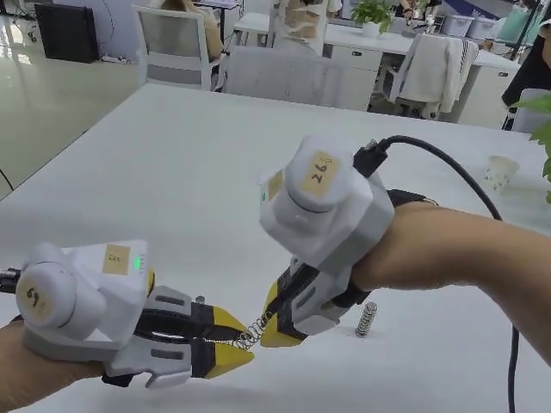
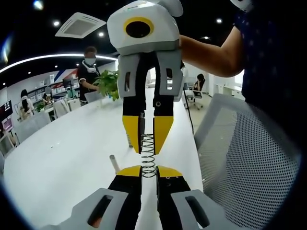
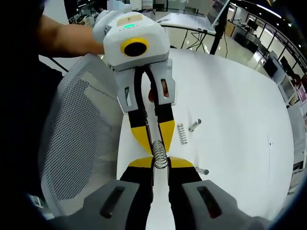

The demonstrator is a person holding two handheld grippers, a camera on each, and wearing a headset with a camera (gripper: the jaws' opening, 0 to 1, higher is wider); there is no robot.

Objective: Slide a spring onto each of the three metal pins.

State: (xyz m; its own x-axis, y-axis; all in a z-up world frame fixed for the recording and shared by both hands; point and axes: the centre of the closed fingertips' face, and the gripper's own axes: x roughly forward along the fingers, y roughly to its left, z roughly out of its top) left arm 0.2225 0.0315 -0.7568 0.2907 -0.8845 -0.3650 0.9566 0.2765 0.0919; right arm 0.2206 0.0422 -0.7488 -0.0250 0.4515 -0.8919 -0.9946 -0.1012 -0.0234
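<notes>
A spring (image 1: 251, 334) is held above the counter (image 1: 172, 172), clamped at one end by the left tool (image 1: 244, 346) and at the other by the right tool (image 1: 273, 327), probably so it is steadied for threading. A pin (image 3: 194, 125) and a second spring (image 3: 181, 133) are laid nearby.

An office — desks (image 1: 344, 39), mesh chairs (image 2: 249, 143), potted plants (image 1: 372, 12).
</notes>
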